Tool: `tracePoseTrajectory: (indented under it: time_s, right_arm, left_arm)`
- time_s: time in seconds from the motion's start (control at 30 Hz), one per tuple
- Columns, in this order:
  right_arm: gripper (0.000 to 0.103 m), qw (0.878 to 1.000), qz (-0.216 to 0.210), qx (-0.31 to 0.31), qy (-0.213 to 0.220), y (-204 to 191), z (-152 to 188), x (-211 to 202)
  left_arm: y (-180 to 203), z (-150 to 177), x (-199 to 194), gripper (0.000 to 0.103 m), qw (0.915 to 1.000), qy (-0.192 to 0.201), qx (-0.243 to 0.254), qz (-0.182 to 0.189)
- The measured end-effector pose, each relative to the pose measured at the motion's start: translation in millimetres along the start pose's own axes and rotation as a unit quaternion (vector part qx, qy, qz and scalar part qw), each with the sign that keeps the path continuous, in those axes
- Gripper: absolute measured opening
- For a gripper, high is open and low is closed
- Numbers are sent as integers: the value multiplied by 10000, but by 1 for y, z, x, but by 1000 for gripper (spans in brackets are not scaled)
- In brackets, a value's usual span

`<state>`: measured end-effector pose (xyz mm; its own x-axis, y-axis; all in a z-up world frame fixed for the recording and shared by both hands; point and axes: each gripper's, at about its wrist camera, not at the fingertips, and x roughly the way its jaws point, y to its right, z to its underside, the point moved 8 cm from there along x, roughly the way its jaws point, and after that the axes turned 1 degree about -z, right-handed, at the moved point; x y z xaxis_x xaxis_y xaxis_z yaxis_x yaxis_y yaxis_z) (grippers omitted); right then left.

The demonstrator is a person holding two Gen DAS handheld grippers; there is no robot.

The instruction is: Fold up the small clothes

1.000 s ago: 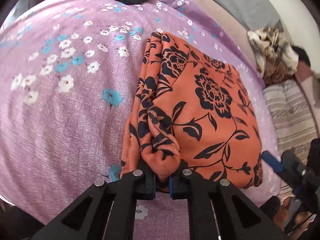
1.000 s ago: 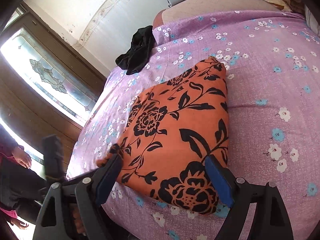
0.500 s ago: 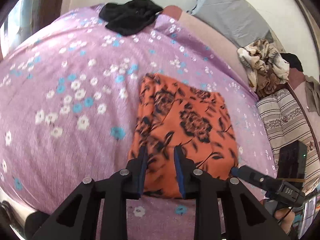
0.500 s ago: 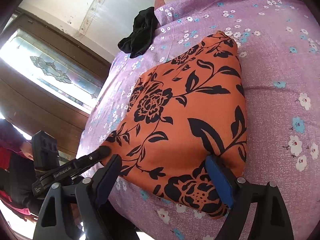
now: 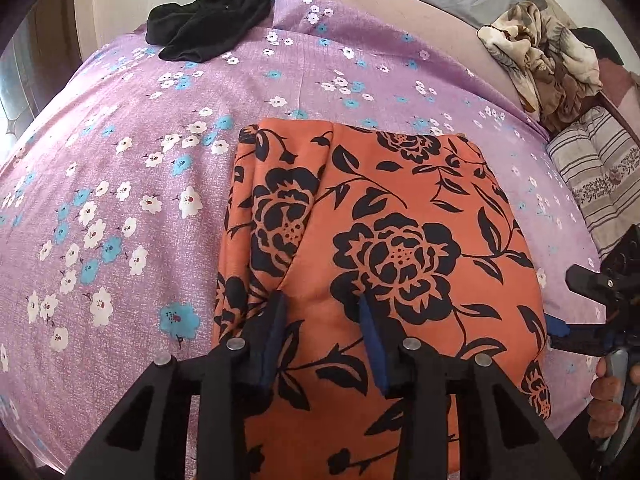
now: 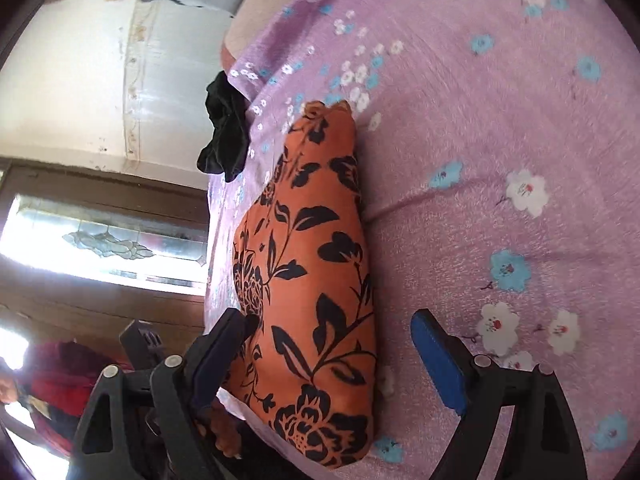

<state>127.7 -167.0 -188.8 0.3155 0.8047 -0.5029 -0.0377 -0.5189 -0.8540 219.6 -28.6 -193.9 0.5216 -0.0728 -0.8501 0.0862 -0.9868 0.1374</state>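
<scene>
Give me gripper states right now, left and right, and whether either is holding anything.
Left gripper: open, jaws apart over the orange floral garment, holding nothing.
Right gripper: open, jaws wide apart astride the garment's edge, holding nothing.

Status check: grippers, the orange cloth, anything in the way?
Left gripper open over the orange cloth. Right gripper open at its edge. Cloth folded, flat on the bedsheet. Black garment far off, nothing blocking.

One orange flowered cloth point(image 5: 400, 248), one black garment point(image 5: 212, 20), one crumpled beige blanket point(image 5: 540, 52) (far corner), one striped cushion point(image 5: 600, 172), two claws: left point(image 5: 320, 336), right point(image 6: 332, 360).
</scene>
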Motion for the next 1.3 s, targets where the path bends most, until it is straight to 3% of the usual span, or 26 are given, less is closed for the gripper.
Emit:
tracePoseTrajectory:
  time_s: [0.07, 0.1, 0.13, 0.17, 0.27, 0.33, 0.37, 0.4, 0.43, 0.47, 0.53, 0.6, 0.67, 0.7, 0.77, 0.87, 0.93, 0.97, 1.03, 1.13, 1.17, 1.3]
  right_arm:
    - [86, 9998, -73, 95, -170, 1, -4, 16]
    - [77, 9998, -63, 103, -172, 0, -5, 23]
    - [60, 9997, -90, 26, -205, -5, -6, 28]
    - [35, 9991, 162, -188, -339, -9, -4, 36]
    - [29, 9915, 979, -826, -238, -23, 3, 35]
    - [29, 9745, 1598, -1575, 11, -34, 7, 30]
    - [33, 9689, 1728, -1769, 27, -31, 10, 34]
    - [40, 9719, 1646, -1685, 2, -24, 11, 38]
    - [46, 9821, 1363, -1301, 9, -17, 10, 35]
    - [64, 9918, 1007, -786, -30, -10, 9, 28]
    - [69, 9991, 296, -295, 75, -13, 10, 12]
    - [75, 9997, 22, -248, 76, -17, 19, 2]
    - [70, 9989, 184, -222, -367, -6, 38, 19]
    - [40, 9969, 330, -307, -640, 0, 48, 32]
    - [32, 9958, 474, -515, -597, -6, 56, 36]
    - [30, 9884, 907, -1170, -338, -31, 58, 27]
    - [37, 9760, 1438, -1521, -608, -18, 63, 39]
    - [42, 9775, 1389, -1375, -796, -8, 65, 44]
    - [64, 9898, 832, -907, -712, -8, 58, 32]
    - [69, 9952, 428, -875, -25, -24, 27, 0]
    - [75, 9959, 319, -843, 122, -27, 14, -5]
    - [75, 9998, 138, -145, 20, -10, -38, 28]
  left_arm:
    - [1, 1, 0, 39, 10000, 20, 14, -11]
    - [2, 1, 0, 39, 10000, 30, 37, -29]
    - [2, 1, 1, 39, 10000, 37, 30, -50]
    - [1, 1, 1, 39, 10000, 37, 5, -32]
    - [5, 2, 0, 39, 10000, 63, 3, 9]
    - [5, 3, 1, 39, 10000, 79, -3, -11]
    - [5, 3, 1, 39, 10000, 89, 2, -32]
    - [5, 3, 0, 39, 9999, 102, -1, -29]
    - [5, 4, -1, 39, 9999, 109, -19, -4]
    - [4, 4, -1, 39, 9999, 110, -32, 23]
    - [4, 4, -1, 39, 9999, 121, -37, 37]
    - [4, 5, -1, 39, 9999, 147, -27, 24]
    - [4, 6, -1, 39, 9998, 177, -9, 31]
    - [4, 7, -2, 39, 9998, 184, -19, 47]
    - [2, 7, -3, 39, 9998, 189, -65, 99]
    - [2, 7, -3, 39, 9998, 185, -71, 102]
    - [4, 8, -2, 39, 9998, 215, -4, 44]
    - [4, 8, -3, 40, 9997, 241, 36, 16]
    - [3, 8, -3, 39, 9997, 256, -3, 60]
    - [4, 8, -3, 39, 9996, 271, -24, 31]
    - [4, 8, -3, 40, 9996, 280, -16, 12]
    - [4, 9, -3, 39, 9995, 303, -44, 59]
